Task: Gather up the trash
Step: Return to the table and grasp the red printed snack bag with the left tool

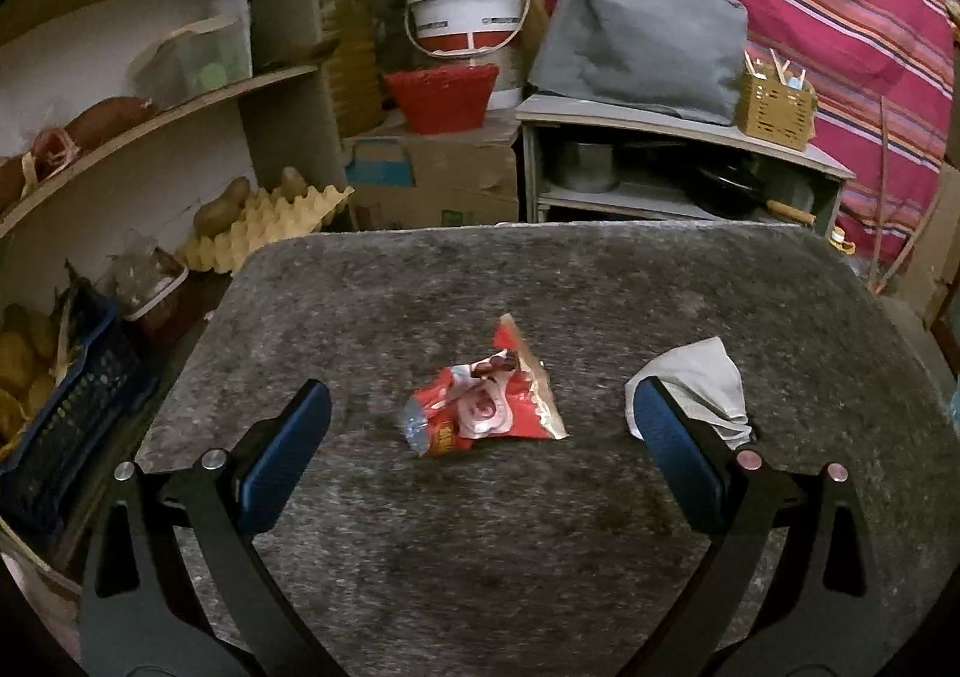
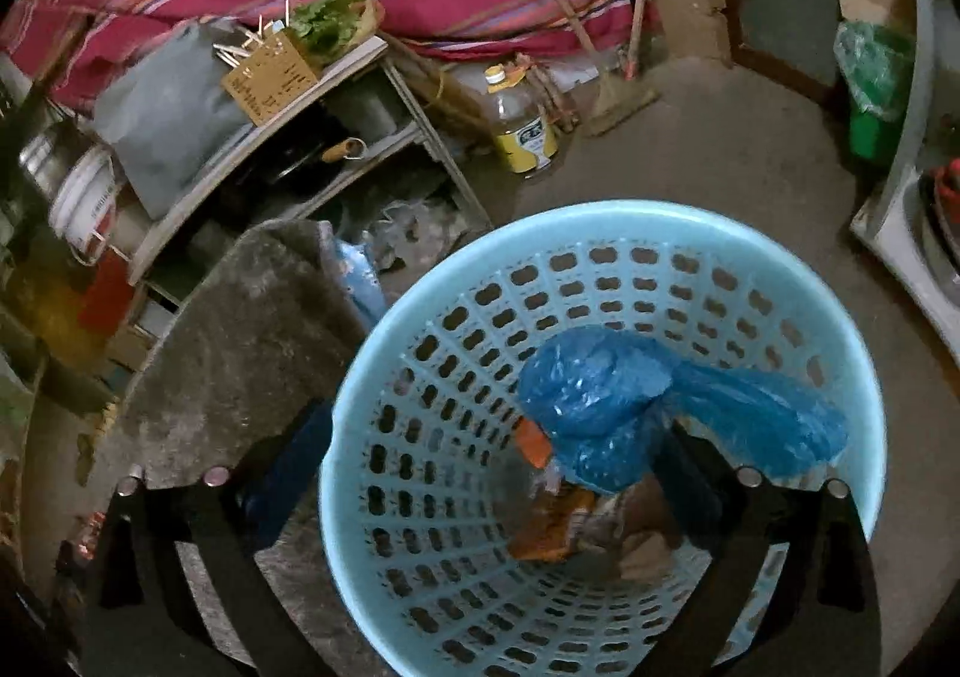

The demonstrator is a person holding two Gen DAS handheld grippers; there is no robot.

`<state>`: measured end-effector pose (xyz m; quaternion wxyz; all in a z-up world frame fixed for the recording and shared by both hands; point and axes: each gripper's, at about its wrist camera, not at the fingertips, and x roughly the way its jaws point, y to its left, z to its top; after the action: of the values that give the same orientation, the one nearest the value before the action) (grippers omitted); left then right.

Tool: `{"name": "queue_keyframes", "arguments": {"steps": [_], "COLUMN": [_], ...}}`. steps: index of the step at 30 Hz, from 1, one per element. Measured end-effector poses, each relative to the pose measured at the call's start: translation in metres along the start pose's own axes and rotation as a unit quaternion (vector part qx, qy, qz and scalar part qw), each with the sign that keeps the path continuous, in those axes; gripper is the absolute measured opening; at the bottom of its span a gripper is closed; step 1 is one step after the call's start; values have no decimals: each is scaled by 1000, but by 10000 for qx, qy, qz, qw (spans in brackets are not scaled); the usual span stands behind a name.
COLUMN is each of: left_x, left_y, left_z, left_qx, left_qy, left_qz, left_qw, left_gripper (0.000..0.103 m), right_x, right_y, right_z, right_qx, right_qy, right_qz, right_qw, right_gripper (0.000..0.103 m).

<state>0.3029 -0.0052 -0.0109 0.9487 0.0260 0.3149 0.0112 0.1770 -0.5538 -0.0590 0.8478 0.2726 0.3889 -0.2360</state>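
A grey felt-covered surface [image 1: 540, 527] is seen from the left wrist, with the left gripper [image 1: 483, 431] held above it, its blue-padded fingers [image 1: 288, 455] spread wide apart and clamped on nothing. A crumpled red snack wrapper [image 1: 486, 401] is seen lying on the surface between the two fingers, touched by neither. A crumpled white tissue [image 1: 702, 383] is found to the right of the wrapper, partly hidden behind the right-hand finger; whether it is touched by that finger cannot be told.

From the right wrist, a light blue perforated basket [image 2: 420, 377] is seen standing on the floor just beside the surface's corner. The right gripper [image 2: 492, 455] is held over the basket's mouth with its fingers set apart. A blue plastic bag [image 2: 606, 407] is seen at the right-hand finger, inside the basket's rim; whether it is resting against that finger or falling free cannot be told. Orange packaging [image 2: 546, 527] is seen lying at the basket's bottom.
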Motion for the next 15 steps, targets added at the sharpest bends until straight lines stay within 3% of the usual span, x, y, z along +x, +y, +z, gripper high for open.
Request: {"name": "queue_keyframes", "arguments": {"steps": [2, 6, 9, 11, 15], "left_x": [-2, -7, -11, -14, -16], "left_y": [1, -1, -4, -5, -2], "left_z": [0, 0, -3, -4, -4], "left_qx": [-30, 12, 103, 159, 150], "left_qy": [-18, -74, -107, -135, -158], "left_qz": [-29, -41, 6, 34, 105], "left_qw": [10000, 10000, 9999, 9998, 9997], "left_gripper": [98, 98, 98, 98, 98], "right_x": [3, 9, 15, 12, -3], "right_y": [15, 32, 50, 52, 54], "right_z": [-3, -11, -19, -18, -15], "right_qx": [-527, -1045, -1662, -1724, -1417], "right_qy": [70, 196, 237, 202, -23], "right_qz": [-485, -945, -1560, -1529, -1147], "right_qw": [9974, 9898, 9734, 9729, 9832], "right_gripper": [99, 99, 99, 99, 99]}}
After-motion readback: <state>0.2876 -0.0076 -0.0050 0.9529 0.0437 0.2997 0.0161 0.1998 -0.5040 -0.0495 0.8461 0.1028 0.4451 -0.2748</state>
